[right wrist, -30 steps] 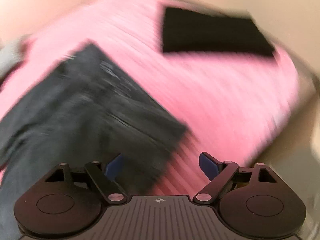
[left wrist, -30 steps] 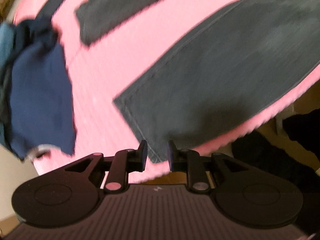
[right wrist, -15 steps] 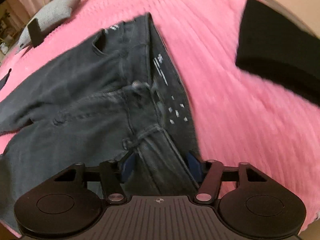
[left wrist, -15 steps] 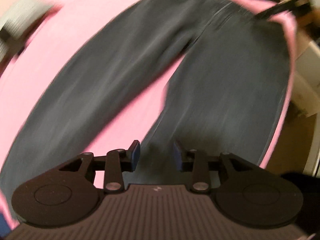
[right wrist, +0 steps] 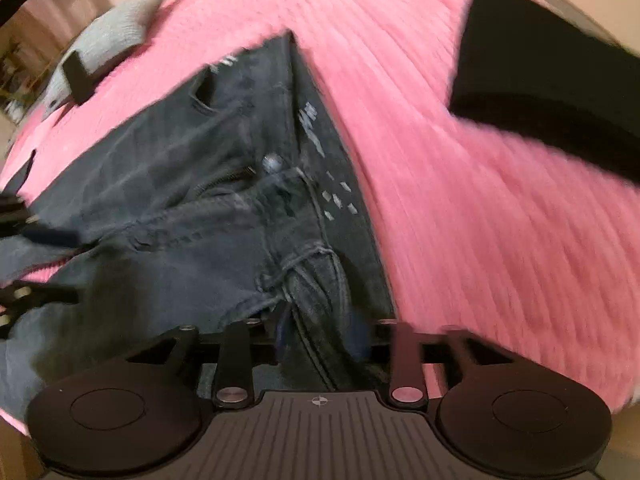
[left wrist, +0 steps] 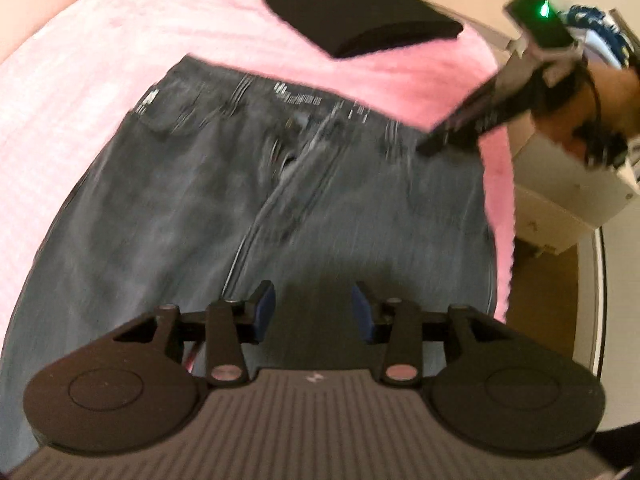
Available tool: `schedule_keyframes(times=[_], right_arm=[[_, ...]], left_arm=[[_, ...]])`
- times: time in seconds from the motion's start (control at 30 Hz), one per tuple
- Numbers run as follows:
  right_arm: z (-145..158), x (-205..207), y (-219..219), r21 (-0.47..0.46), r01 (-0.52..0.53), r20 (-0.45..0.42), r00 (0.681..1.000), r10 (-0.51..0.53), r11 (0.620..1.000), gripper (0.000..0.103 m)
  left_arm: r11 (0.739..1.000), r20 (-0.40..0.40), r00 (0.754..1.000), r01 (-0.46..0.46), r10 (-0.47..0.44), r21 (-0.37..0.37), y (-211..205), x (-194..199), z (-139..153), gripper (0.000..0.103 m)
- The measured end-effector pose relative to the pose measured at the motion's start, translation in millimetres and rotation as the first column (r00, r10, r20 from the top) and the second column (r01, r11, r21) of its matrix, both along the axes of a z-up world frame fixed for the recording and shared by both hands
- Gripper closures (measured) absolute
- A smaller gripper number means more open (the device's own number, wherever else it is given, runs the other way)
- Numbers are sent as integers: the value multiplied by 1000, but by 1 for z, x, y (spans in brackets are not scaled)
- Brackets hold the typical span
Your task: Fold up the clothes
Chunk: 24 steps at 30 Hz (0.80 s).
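Pink and fuzzy, the bed cover (left wrist: pixel 100 60) holds a pair of dark grey jeans (left wrist: pixel 180 208) spread flat with the front side up. The waistband lies at the far end, and the zipper and button (right wrist: pixel 272 162) show. A folded black cloth (left wrist: pixel 360 20) sits past the jeans, apart from them. A grey pillow (right wrist: pixel 116 36) rests at the far left corner.

The left gripper (left wrist: pixel 313 312) hovers above the jeans near the top of a leg, its fingers spread wide with nothing between them. The right gripper (right wrist: pixel 320 338) is at the waistband's right end, and its fingers look pinched on the denim edge there, though that part is blurry.

I think the step is taking hold of the jeans to fold one side over the other. Next, the left fingers would need to close on the cloth, and then both hands would need to lift together.
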State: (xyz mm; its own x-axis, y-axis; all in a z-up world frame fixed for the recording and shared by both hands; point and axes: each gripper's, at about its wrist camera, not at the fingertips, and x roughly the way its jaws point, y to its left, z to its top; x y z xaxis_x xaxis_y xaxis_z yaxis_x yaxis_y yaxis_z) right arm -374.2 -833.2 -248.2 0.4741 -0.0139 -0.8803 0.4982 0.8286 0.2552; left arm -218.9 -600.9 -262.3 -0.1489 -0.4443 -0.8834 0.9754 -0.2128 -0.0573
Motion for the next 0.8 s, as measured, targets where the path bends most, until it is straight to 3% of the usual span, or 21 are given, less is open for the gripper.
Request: schedule_keyframes(times=[0.13, 0.4, 0.5, 0.6, 0.67, 0.8], right_arm=[[22, 13, -8, -1, -20, 61, 998, 20, 1000, 52], [26, 38, -45, -17, -70, 90, 993, 72, 997, 52], [15, 44, -68, 35, -121, 117, 986, 116, 992, 53], [1, 53, -93, 90, -173, 156, 975, 158, 981, 53], [-2, 63, -102, 132, -222, 200, 961, 193, 966, 53], [-19, 91, -105, 193, -342, 242, 925, 294, 920, 53]], left_arm=[[1000, -14, 1000, 12, -13, -28, -42, 0, -16, 62], [992, 6, 995, 99, -99, -75, -115, -18, -35, 63], [992, 18, 993, 115, -114, -61, -140, -27, -45, 67], [992, 18, 993, 119, -118, -50, -160, -32, -55, 77], [991, 15, 991, 132, -131, -27, -170, -37, -66, 90], [991, 58, 990, 128, -125, -50, -155, -47, -59, 96]])
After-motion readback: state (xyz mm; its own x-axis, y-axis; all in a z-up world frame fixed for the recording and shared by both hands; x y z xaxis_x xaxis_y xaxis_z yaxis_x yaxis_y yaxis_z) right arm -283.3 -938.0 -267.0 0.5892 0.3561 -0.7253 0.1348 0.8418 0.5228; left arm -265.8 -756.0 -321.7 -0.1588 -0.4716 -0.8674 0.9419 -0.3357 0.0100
